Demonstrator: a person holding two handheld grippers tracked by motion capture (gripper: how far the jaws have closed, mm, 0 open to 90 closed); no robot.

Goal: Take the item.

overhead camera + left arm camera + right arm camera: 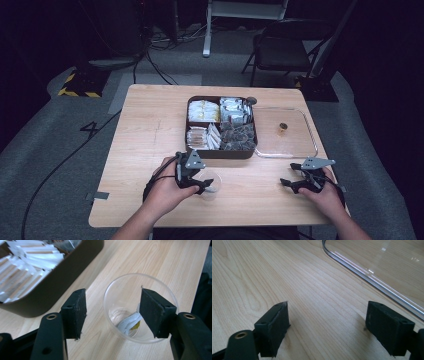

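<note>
Presently, at the left of the table point(145, 125), the left gripper point(199, 186) sits low over a clear cup point(140, 307). Its 2 jaws stand wide apart: 1 outside the cup wall, 1 just inside the rim, with wall between them but no squeeze on it. It holds nothing. A sachet point(130, 321) lies at the cup's bottom, white with a yellow patch. The straddling stance suggests either a fresh release or a grip on the wall about to be taken; which one cannot be told.

Just beyond the cup stands a dark box point(221, 151) split into 4 compartments, each packed with sachets, pale ones at the left and rear, darker ones at the front right. It sits near the cup, probably to keep the carry short.

Touching the box's right side lies a clear lid point(310, 145), flat on the table with its small knob point(283, 128) up, evidently set aside to leave the compartments open.

At the right, the right gripper point(296, 184) rests near the table edge, jaws wide and empty, over bare wood beside the lid's corner point(329, 250). It appears parked.
</note>
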